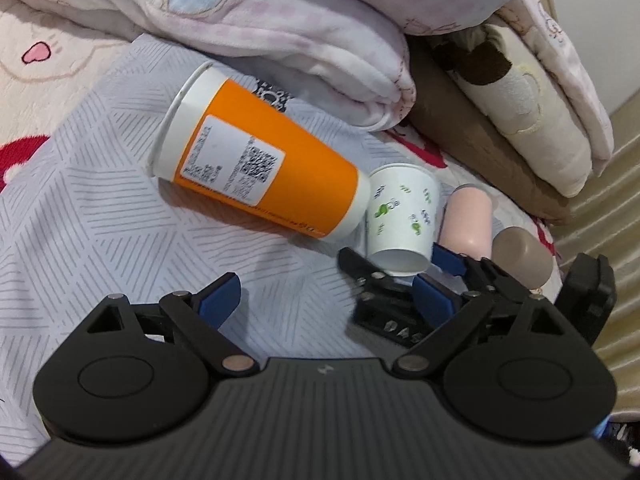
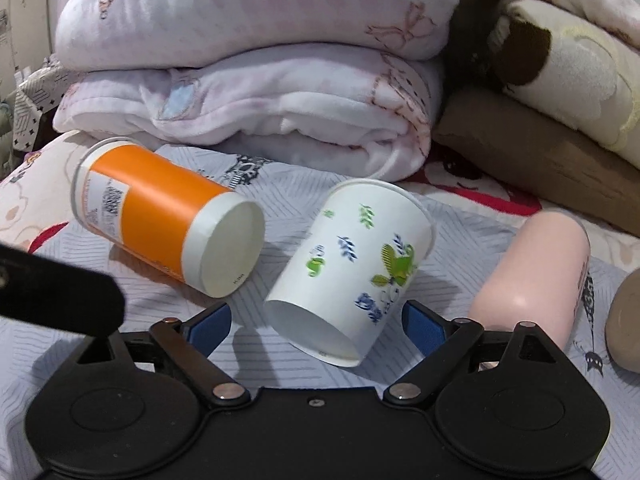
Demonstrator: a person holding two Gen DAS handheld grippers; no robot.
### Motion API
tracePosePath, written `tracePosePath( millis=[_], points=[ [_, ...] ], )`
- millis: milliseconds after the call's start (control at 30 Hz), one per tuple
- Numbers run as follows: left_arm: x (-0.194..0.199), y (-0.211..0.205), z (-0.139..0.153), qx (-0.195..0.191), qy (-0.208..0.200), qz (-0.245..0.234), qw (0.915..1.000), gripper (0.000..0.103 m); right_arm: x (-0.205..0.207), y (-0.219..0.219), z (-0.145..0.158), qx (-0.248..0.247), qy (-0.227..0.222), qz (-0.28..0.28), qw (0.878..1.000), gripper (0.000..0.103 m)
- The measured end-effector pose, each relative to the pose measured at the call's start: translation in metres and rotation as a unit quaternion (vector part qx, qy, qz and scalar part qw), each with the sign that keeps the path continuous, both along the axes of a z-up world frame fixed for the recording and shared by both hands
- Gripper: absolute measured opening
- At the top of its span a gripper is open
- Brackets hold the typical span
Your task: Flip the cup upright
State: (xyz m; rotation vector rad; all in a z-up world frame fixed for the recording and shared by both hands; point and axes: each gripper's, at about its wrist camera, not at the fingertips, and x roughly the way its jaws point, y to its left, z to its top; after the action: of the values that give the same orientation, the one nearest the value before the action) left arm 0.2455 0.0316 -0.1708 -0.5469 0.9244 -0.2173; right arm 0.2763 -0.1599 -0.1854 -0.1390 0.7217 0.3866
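Several cups lie on their sides on a grey patterned cloth (image 1: 100, 208). A large orange cup (image 1: 256, 164) with a white label lies at the left; it also shows in the right wrist view (image 2: 160, 208). A small white cup with green and blue leaf print (image 2: 360, 264) lies with its base toward my right gripper (image 2: 316, 320), which is open with a finger on each side of the base. In the left wrist view the white cup (image 1: 404, 216) sits just past the right gripper (image 1: 396, 270). My left gripper (image 1: 326, 294) is open and empty above the cloth.
A pink cup (image 2: 532, 276) and a brown cup (image 1: 520, 254) lie on their sides to the right. Folded pink blankets (image 2: 256, 80) are stacked behind, with cream and brown bedding (image 2: 560, 92) at the right. The left gripper's body (image 2: 56, 296) intrudes at the left.
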Motion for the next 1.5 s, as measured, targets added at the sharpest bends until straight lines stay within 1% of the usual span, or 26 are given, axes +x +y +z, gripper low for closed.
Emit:
tracePosePath(
  millis=[100,133,233,267,300,333,367,467,667,800,933,1067,1233,1367,1500],
  points=[
    [0.002,0.005,-0.003,-0.013,0.004,0.002,0.9999,0.093,0.001,-0.008,0.0,0.028,0.008,-0.009,1.0,0.093],
    [0.003,0.006,-0.003,-0.015,0.005,0.001,0.9999,0.093,0.001,-0.009,0.0,0.035,0.011,-0.008,0.999,0.09],
    [0.003,0.006,-0.003,-0.014,0.0,0.001,0.9999,0.093,0.004,-0.011,-0.002,0.061,0.031,-0.002,0.998,0.085],
    [0.003,0.006,-0.004,-0.014,0.001,0.0,0.9999,0.093,0.004,-0.012,-0.002,0.063,0.028,-0.005,0.998,0.084],
    [0.004,0.006,-0.004,-0.015,0.001,0.0,0.9999,0.093,0.003,-0.011,-0.003,0.06,0.026,-0.006,0.998,0.079],
    [0.004,0.006,-0.005,-0.014,0.003,0.0,0.9999,0.093,0.003,-0.01,-0.003,0.055,0.022,-0.007,0.998,0.072],
    [0.004,0.006,-0.005,-0.013,0.004,-0.001,0.9999,0.093,0.003,-0.011,-0.003,0.053,0.019,-0.011,0.998,0.069],
    [0.003,0.005,-0.005,-0.012,0.004,-0.001,0.9999,0.093,0.003,-0.017,-0.002,0.067,0.022,-0.019,0.997,0.069],
    [-0.001,-0.001,0.0,-0.011,-0.004,-0.014,0.9998,0.093,-0.014,-0.024,-0.002,0.07,0.022,-0.019,0.997,0.069],
    [-0.004,-0.008,0.003,-0.009,-0.005,-0.025,0.9996,0.093,-0.03,-0.031,0.001,0.085,0.038,-0.018,0.996,0.069],
    [-0.011,-0.012,0.009,-0.014,-0.003,-0.039,0.9991,0.093,-0.051,-0.033,0.006,0.089,0.057,-0.005,0.994,0.069],
    [-0.017,-0.018,0.009,-0.023,0.011,-0.053,0.9982,0.093,-0.073,-0.036,0.012,0.089,0.074,0.012,0.993,0.069],
    [-0.028,-0.029,0.007,-0.029,0.034,-0.077,0.9961,0.093,-0.103,-0.039,0.014,0.098,0.093,0.006,0.991,0.068],
    [-0.039,-0.035,0.005,-0.037,0.052,-0.092,0.9937,0.093,-0.124,-0.041,0.023,0.091,0.085,-0.006,0.992,0.068],
    [-0.046,-0.043,0.001,-0.056,0.067,-0.114,0.9896,0.093,-0.14,-0.043,0.029,0.092,0.095,-0.006,0.991,0.068]
  ],
)
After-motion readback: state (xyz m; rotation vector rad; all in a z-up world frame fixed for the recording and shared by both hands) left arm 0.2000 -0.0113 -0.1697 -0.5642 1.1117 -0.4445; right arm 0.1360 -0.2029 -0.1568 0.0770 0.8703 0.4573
